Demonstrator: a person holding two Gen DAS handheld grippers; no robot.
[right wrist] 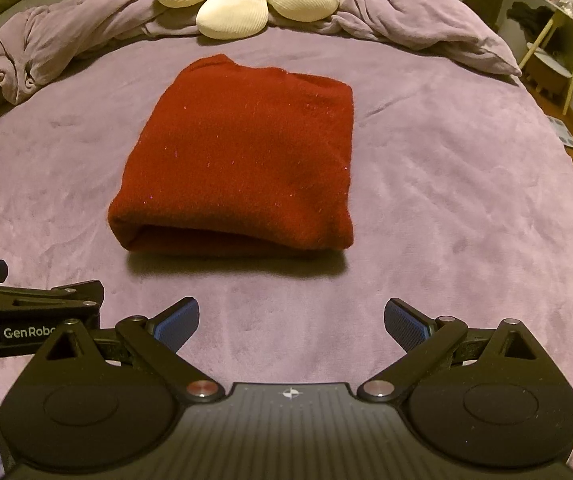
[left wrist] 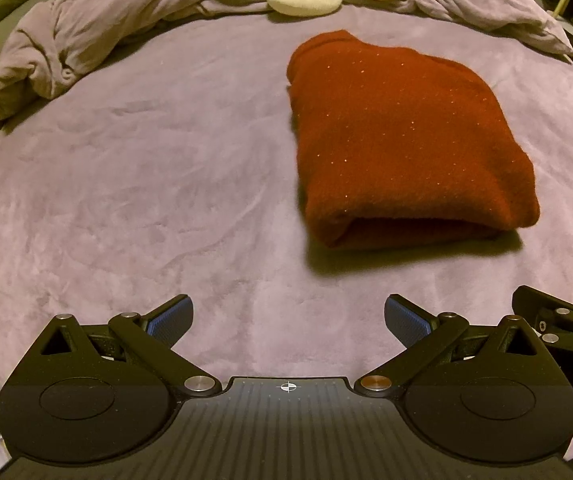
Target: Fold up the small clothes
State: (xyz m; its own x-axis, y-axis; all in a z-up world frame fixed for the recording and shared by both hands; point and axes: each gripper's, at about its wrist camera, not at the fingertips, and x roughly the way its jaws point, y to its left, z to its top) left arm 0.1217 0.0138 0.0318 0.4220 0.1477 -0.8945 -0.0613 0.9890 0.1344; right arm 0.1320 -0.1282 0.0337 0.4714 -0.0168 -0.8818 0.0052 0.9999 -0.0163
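Lying folded mid-bed toward the headboard edge: red knit sweater. Hovering apart and empty near the foot edge: left gripper, right gripper. Risking springing the thick fold open, or dragging plush purple bedspread along when nudging.

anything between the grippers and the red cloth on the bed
Nothing visible. Only bare purple blanket lies between the open right gripper and the folded red cloth, and likewise ahead of the open left gripper.
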